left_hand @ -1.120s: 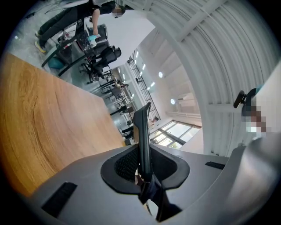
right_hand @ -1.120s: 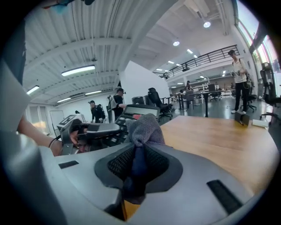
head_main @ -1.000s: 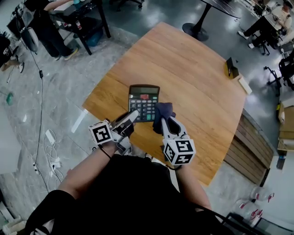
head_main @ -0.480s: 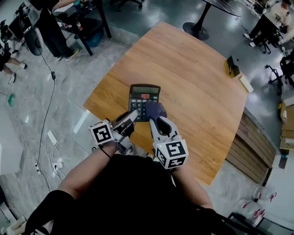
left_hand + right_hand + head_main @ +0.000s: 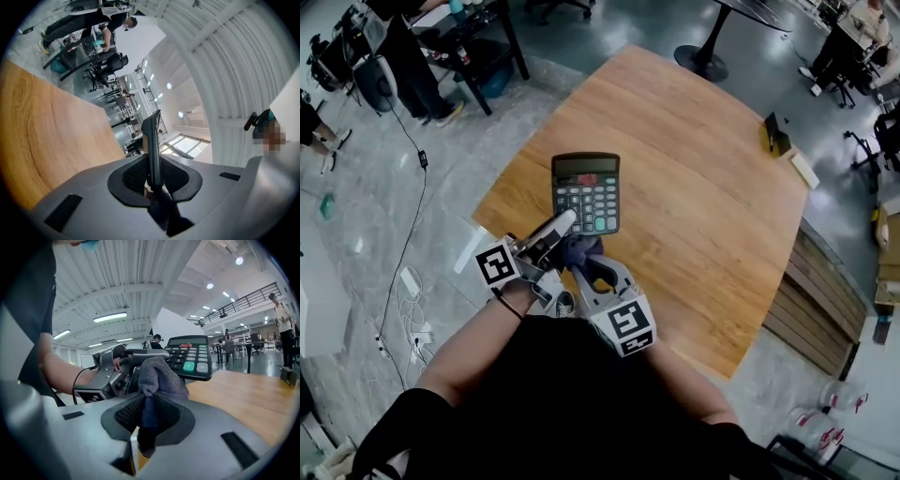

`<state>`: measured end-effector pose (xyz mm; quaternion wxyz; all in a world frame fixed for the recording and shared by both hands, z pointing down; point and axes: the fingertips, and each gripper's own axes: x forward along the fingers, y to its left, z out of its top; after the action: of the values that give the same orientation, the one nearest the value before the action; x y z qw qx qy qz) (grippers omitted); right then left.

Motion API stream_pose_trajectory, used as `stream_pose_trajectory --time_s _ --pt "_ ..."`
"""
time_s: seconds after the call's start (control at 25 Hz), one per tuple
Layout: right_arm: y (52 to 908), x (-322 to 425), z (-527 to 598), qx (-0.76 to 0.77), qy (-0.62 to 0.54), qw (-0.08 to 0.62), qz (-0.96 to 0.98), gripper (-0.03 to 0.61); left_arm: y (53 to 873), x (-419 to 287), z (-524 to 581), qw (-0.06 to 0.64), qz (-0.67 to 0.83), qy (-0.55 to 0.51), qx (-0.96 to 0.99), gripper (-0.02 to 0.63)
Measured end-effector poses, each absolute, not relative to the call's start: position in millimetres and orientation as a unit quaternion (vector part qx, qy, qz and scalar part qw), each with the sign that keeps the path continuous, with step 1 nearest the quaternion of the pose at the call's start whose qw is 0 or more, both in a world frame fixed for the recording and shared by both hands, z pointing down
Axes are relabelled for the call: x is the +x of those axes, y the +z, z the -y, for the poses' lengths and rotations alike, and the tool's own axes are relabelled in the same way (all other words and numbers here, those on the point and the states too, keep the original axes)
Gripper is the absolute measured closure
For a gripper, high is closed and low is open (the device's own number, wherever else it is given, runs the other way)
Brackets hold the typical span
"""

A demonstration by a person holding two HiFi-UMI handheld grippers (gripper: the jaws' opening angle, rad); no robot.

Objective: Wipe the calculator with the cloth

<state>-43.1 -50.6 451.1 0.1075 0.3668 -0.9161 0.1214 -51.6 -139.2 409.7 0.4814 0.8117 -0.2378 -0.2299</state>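
The left claw (image 5: pixel 562 223) tight on the calculator (image 5: pixel 587 192) near edge, the right claw (image 5: pixel 586 263) tight on the bunched cloth (image 5: pixel 579 247).

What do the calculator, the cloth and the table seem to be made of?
The calculator: likely hard plastic, dark matte casing, moulded keys. The cloth: soft dark-blue fabric, maybe microfibre; fuzzy, bunched. The table: wood or laminate; warm grain, smooth.

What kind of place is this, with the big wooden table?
Probably a big open office or workshop hall: there are office chairs and a seated person nearby, strip lights on a high ribbed ceiling, and a railed balcony.
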Motion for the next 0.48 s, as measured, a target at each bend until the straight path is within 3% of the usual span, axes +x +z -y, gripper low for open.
stream_pose_trajectory --time_s 0.48 --pt "463 19 87 0.454 0.083 0.106 0.881 0.52 408 -39 125 0.513 0.207 -0.25 0.794 0.543"
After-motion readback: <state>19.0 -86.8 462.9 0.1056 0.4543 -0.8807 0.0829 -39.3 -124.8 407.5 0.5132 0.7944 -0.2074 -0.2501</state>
